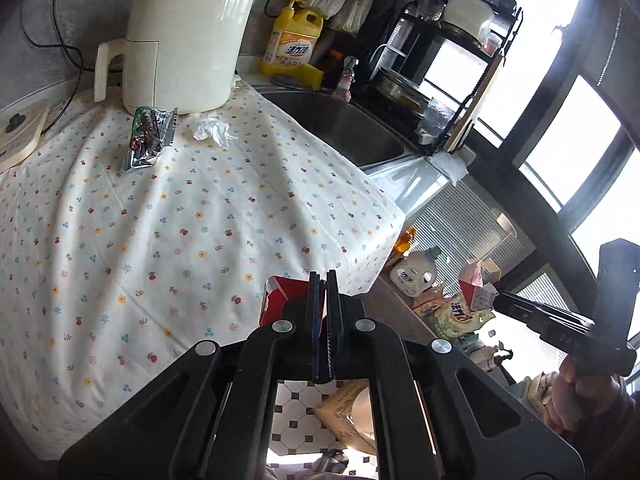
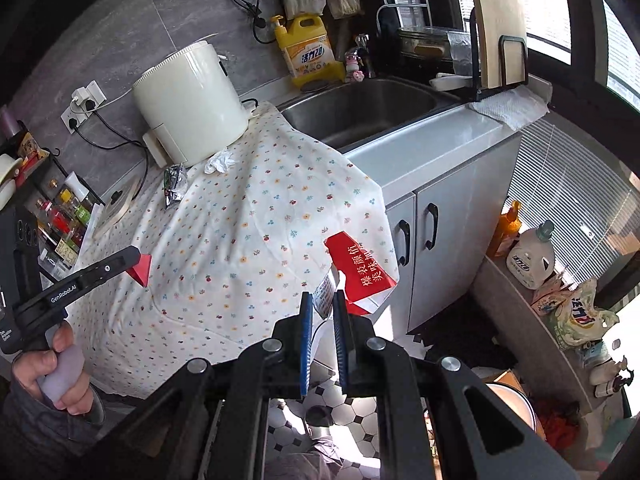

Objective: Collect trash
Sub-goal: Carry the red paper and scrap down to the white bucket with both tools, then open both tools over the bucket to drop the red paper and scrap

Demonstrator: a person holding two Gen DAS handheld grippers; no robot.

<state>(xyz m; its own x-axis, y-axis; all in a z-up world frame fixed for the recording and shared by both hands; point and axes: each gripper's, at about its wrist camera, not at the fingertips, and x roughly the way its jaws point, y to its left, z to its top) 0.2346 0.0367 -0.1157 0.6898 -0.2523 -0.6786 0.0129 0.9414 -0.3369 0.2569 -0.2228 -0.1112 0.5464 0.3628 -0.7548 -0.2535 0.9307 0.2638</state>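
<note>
A red-and-white carton (image 2: 360, 276) is pinched in the right gripper (image 2: 323, 300) off the tabletop's near edge, a small red scrap (image 1: 276, 300) is clamped in the left gripper (image 1: 323, 280), while a foil wrapper (image 1: 148, 140) and crumpled tissue (image 1: 210, 130) lie on the floral cloth (image 1: 200, 220) beside the cream appliance (image 1: 188, 36).

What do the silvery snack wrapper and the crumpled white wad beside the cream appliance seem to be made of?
The silvery snack wrapper looks like metallised plastic film: shiny, creased, glinting edges, printed front. The crumpled white wad looks like matte tissue paper, softly scrunched with ragged folds; thin plastic cannot be excluded.
</note>
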